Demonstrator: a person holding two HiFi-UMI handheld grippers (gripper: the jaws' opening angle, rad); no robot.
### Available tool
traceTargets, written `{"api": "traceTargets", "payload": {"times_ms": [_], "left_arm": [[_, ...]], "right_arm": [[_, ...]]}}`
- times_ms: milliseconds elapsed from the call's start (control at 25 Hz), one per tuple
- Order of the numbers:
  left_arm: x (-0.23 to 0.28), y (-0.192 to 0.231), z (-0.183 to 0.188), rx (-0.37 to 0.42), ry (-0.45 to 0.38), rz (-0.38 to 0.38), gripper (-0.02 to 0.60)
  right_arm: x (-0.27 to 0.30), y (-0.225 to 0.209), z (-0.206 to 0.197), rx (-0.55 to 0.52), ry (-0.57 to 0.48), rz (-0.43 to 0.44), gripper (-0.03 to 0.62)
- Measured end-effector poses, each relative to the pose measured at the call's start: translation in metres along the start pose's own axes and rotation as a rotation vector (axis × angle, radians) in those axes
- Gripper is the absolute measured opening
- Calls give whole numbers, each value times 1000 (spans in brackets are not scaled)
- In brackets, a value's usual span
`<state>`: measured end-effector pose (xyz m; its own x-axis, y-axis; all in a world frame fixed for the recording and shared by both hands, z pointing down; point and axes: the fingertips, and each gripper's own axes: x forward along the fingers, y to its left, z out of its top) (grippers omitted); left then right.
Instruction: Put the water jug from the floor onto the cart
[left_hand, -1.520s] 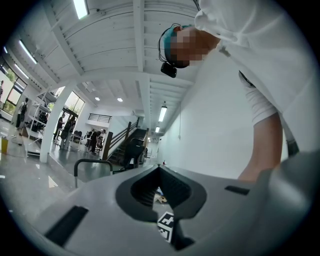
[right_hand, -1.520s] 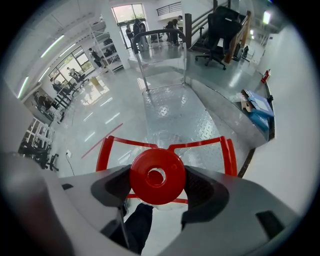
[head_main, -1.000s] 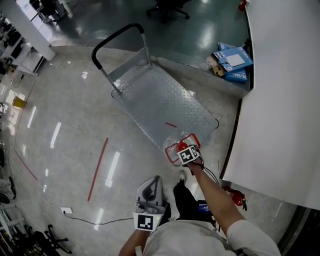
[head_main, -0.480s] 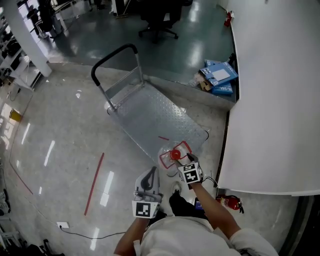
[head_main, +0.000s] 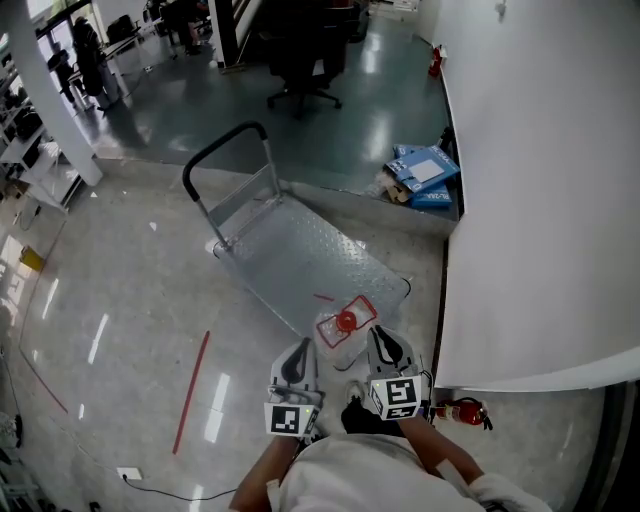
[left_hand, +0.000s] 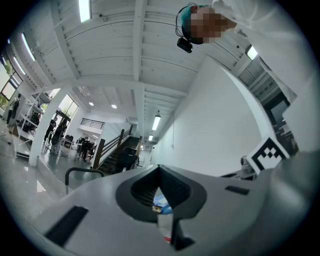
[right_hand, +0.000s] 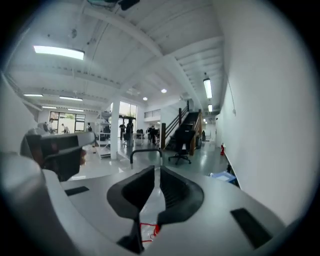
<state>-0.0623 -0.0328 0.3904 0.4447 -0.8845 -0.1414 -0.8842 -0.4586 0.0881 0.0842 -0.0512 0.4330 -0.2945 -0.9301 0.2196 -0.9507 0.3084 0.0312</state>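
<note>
jug: the clear plastic water jug with red cap and handle is standing upright at the near end of the silver platform cart; whether on deck or floor cannot be told.
right gripper: is closing its jaws on nothing, just beside the jug.
left gripper: is hovering clenched, empty.

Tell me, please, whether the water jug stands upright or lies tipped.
Upright: the water jug shows its red cap on top, facing upward.

Clear plastic water jug, embossed metal cart
</note>
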Motion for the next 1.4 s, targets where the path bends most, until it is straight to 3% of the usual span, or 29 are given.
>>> {"api": "traceTargets", "payload": {"times_ms": [160,240,480,1000,1120,1240,1400], "left_arm": [[-5,-8,7,-10,-6,-16,3],[-6,-11,6,-4,-2,-25,3],[-9,-20,4,-2,9,-35,3],[-13,-27,3,6,11,-30,3],[3,-35,29,-36,-42,-24,3],[28,-74,38,-99,-113,-91,3],[1,-100,8,-98,32,-218,3]], "right_arm": [[-36,9,45,-4,-194,11,12],[-42,15,46,-6,-223,35,12],[-40,24,10,3,-131,70,11],[-44,26,13,1,-147,99,11],[-45,14,33,42,-131,95,11],[-73,-31,46,36,-86,3,11],[-106,-20,14,-45,-45,-74,11]]}}
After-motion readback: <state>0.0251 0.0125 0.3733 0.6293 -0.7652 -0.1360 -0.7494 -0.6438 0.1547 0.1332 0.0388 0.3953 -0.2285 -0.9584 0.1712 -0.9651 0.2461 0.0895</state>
